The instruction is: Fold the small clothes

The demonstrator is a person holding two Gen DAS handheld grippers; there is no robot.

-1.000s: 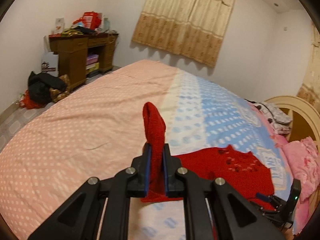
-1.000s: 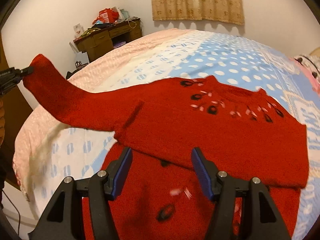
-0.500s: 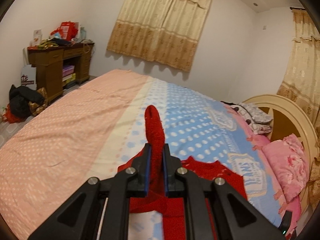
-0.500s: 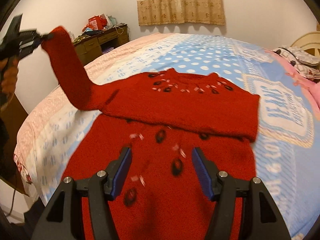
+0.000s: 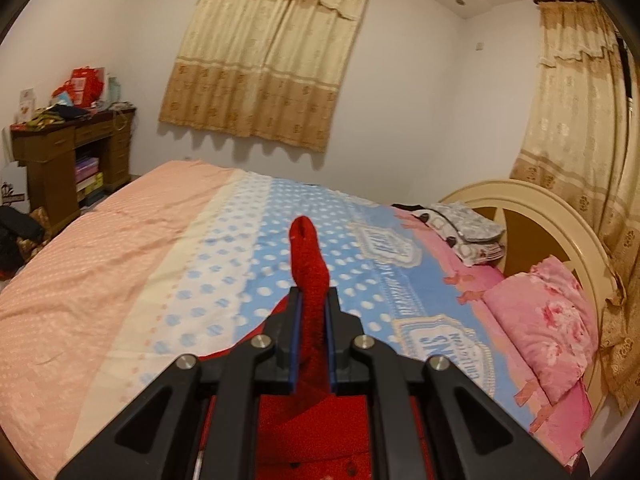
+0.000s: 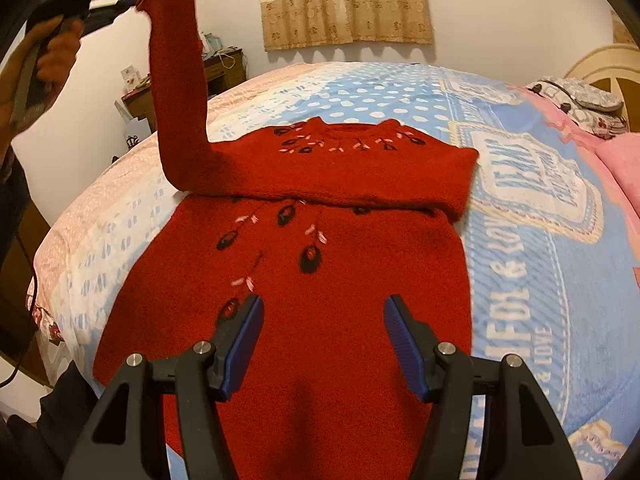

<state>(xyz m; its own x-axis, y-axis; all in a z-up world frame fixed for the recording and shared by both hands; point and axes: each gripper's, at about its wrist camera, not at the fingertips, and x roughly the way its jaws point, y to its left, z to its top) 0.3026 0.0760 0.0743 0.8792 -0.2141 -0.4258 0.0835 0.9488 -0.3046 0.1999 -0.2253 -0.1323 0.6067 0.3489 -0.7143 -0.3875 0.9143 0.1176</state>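
Between the left gripper's (image 5: 311, 320) clamped fingers, the red sweater's (image 6: 320, 264) sleeve (image 6: 178, 92) cuff rose upright; the body lay ahead of the right gripper's (image 6: 323, 322) parted, empty fingers.

Warm, yellowish indoor light, fairly dim, in both views. Two small recessed ceiling lamps (image 5: 460, 1) show above the curtain (image 5: 264, 56) in the left wrist view; neither glares. The curtain casts a soft scalloped shadow on the wall just below its hem. No hard highlights on the bedspread (image 5: 248, 264).

Heavy fisheye bend: the bed bulges into a dome and a black vignette rims each frame. Walls beside the curtain curve inward.

Slight overall softness and grain. In the right wrist view the hand (image 6: 48, 52) at the frame's upper left is smeared, and the red sweater (image 6: 320, 264) loses its knit texture in the shade nearest the lens.
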